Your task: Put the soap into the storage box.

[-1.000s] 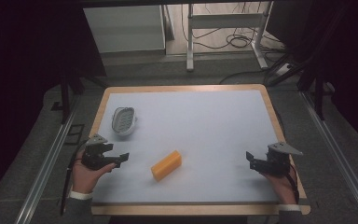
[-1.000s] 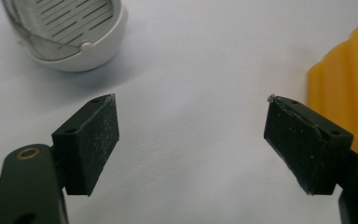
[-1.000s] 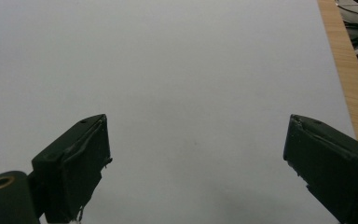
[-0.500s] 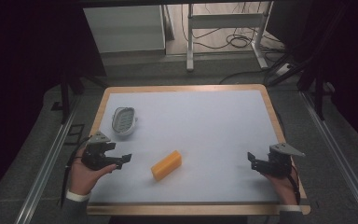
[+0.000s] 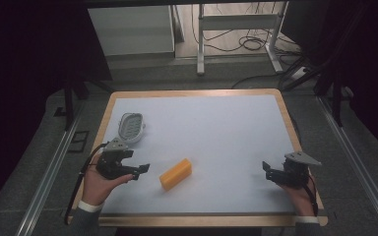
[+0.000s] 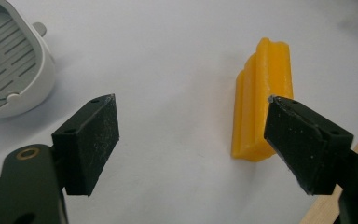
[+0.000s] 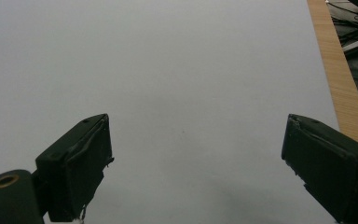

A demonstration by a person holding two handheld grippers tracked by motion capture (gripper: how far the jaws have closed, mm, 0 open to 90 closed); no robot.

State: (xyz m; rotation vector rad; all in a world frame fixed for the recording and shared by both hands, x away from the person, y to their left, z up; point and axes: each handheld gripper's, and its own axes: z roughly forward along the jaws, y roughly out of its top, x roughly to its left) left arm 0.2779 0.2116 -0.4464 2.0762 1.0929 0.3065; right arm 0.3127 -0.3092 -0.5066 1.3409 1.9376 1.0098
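An orange bar of soap lies on the white table mat, front and left of centre. My left gripper is open just to its left, jaws pointing at it. In the left gripper view the soap lies ahead, nearer the right-hand jaw, untouched. A white soap dish with a grey slotted insert stands behind the left gripper; in the left gripper view that dish is at the upper left. My right gripper is open near the front right of the mat, and nothing but bare mat lies between its jaws.
The mat lies on a wood-edged table; the wooden rim runs close by the right gripper. Beyond the table are a dark floor, metal rails, cables and a white cabinet.
The left gripper has crept slightly right toward the soap. The right gripper has barely moved. Both stay open.
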